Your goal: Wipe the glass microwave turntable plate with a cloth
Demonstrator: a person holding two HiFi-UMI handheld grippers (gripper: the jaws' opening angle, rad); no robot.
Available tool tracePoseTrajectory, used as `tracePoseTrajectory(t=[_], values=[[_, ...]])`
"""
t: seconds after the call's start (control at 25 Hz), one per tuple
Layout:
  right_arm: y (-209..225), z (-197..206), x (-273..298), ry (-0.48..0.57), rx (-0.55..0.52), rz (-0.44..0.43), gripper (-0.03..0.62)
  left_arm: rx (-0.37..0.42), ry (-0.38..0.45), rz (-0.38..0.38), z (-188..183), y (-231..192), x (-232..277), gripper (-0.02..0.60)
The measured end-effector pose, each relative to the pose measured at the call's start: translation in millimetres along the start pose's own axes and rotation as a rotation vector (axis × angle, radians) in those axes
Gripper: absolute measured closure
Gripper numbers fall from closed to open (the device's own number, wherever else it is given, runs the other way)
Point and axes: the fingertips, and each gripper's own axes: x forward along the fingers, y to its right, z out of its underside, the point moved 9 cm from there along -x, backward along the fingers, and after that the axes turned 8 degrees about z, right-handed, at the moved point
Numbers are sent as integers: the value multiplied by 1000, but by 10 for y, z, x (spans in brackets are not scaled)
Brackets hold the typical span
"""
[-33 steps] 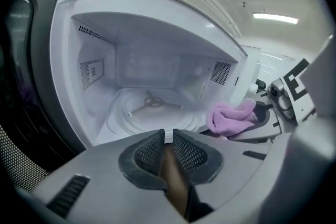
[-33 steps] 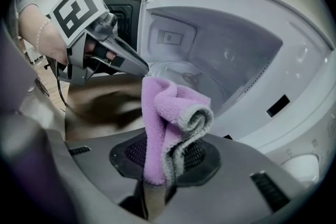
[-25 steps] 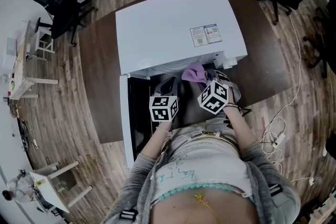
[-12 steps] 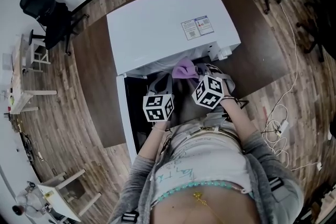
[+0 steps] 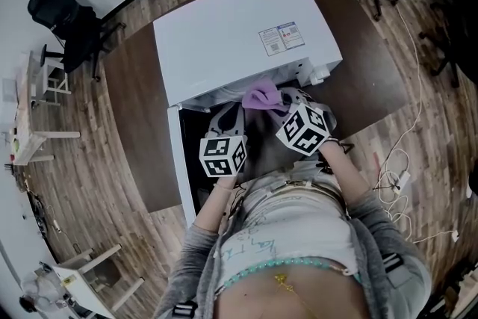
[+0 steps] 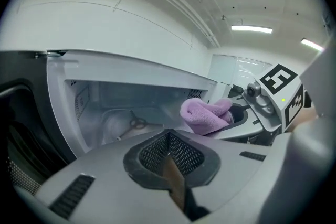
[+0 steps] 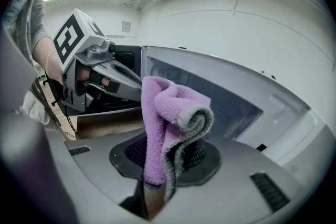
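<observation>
The glass plate (image 6: 112,127) appears to lie on the floor of the microwave (image 5: 239,33) cavity, ahead of and below the tips of the left gripper (image 6: 169,140). It shows only as a pale round patch beside a small hub, so its outline is uncertain. Nothing touches it.

The cloth (image 7: 169,128), purple with a grey edge, is pinched in the right gripper (image 7: 157,176). Its folded bulk stands up above the clenched jaws, just outside the cavity mouth and apart from the plate. The left gripper is clenched too, with its jaws together and nothing between them. It hovers just beside the right one, on the side of the open door (image 5: 178,160), and both point down into the opening.

Judging from this, the cloth is in hand and the oven is open, but the wiping itself is not under way. The cloth must first go forward and down from the right gripper's place onto the glass. Whether the plate is already clean cannot be told.
</observation>
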Motion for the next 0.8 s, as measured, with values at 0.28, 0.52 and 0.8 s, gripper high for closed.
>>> tracePoseTrajectory(t=[0.28, 0.52, 0.8], values=[[31, -156, -119, 51, 50, 10, 487, 7, 48, 31, -203, 72, -89, 571], [79, -253, -188, 103, 148, -4, 487, 32, 81, 55, -374, 95, -147, 571], [132, -381, -352, 166, 213, -2, 487, 61, 134, 70, -575, 144, -196, 571]])
